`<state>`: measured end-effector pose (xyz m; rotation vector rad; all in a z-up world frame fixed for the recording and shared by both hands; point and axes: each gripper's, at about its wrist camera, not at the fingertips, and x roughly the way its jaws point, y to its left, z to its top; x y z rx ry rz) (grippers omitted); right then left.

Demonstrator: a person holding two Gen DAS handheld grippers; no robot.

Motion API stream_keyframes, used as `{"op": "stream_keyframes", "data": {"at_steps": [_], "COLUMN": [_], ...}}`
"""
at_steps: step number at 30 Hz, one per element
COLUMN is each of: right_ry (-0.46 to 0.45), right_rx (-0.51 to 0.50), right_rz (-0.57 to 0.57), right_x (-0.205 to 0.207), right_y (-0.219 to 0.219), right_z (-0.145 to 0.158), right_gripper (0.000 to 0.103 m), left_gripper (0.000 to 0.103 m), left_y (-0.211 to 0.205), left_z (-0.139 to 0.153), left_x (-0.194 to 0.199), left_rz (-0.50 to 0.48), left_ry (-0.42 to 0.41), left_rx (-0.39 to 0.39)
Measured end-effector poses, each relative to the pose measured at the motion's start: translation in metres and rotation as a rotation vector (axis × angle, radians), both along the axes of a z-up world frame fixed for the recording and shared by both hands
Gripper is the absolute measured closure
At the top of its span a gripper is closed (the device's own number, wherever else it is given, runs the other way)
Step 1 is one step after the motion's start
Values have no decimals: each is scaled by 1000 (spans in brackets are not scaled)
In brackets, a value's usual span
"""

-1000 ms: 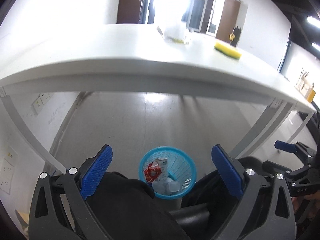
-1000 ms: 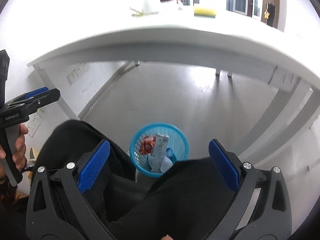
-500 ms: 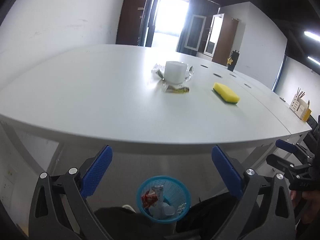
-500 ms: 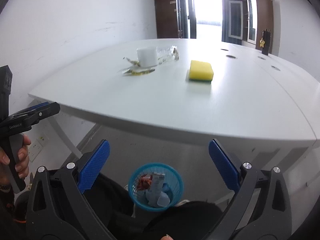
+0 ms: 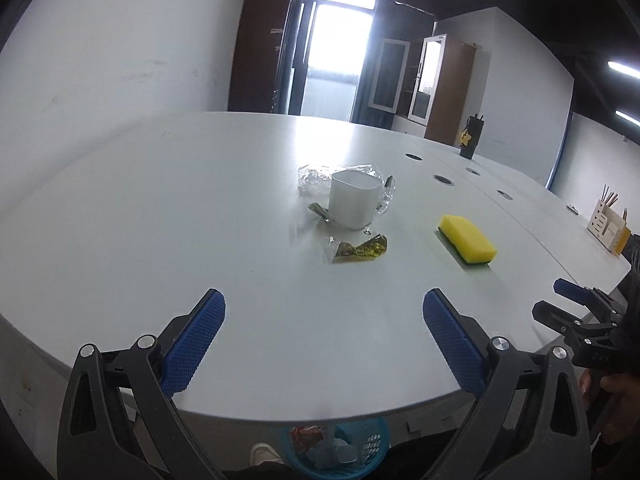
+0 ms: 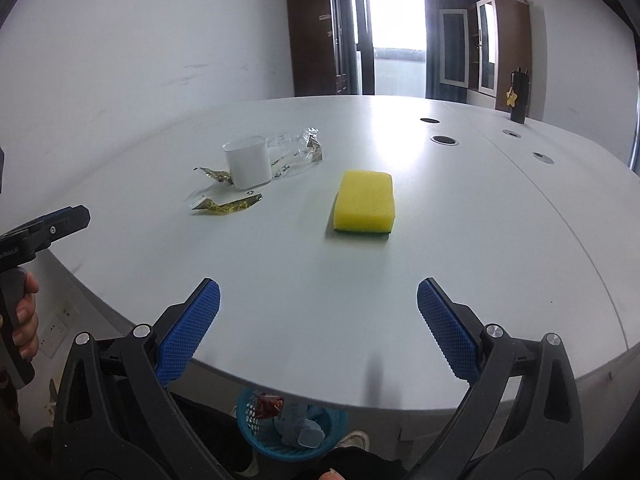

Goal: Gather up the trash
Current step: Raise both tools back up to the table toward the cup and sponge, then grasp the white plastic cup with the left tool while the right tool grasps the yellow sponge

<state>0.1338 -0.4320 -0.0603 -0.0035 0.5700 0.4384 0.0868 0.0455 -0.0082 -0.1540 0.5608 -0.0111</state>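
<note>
White table (image 5: 160, 220) fills both views. Under its near edge, bottom centre, sits a blue mesh basket (image 6: 256, 436) of trash. Mid-frame, a crumpled yellow-green wrapper (image 5: 358, 249) lies before a white cup (image 5: 354, 204). Left gripper (image 5: 324, 344) and right gripper (image 6: 318, 334) gape wide, empty.

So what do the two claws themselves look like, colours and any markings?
Both match: the left claw and right claw have black plastic frames with triangular cutouts, silver screw heads at the joints, and blue cross-hatched pads on two fingers. White lettering marks the left claw's side in the right wrist view, too small to read.
</note>
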Motion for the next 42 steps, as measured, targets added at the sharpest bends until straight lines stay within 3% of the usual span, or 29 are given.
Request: {"op": "stream_keyframes", "data": {"at_steps": [19,23,27,30,37,42], "right_ry": [-2,-46,15,89,198,240], "right_rx": [-2,-93,-85,-97,-115,-123], "right_rz": [-6,-40,0,30,48,49], "right_x": [92,97,121,135,151,156], "right_y": [15,23,28,32,37,38], "right_z": [1,5,2,-5,-16,-21], "right_gripper": [9,9,10,21,24,39], "left_gripper": [6,6,6,6,8,25], "left_y": [1,-1,-5,-6,-5,1], "left_z": [21,26,27,25,5,-10], "left_x": [104,130,157,178,224,241], "left_rz": [29,22,-12,-27,-55,-68], "left_ry": [-3,14,50,81,205,287], "left_rx": [112,149,149,136,67,-16]}}
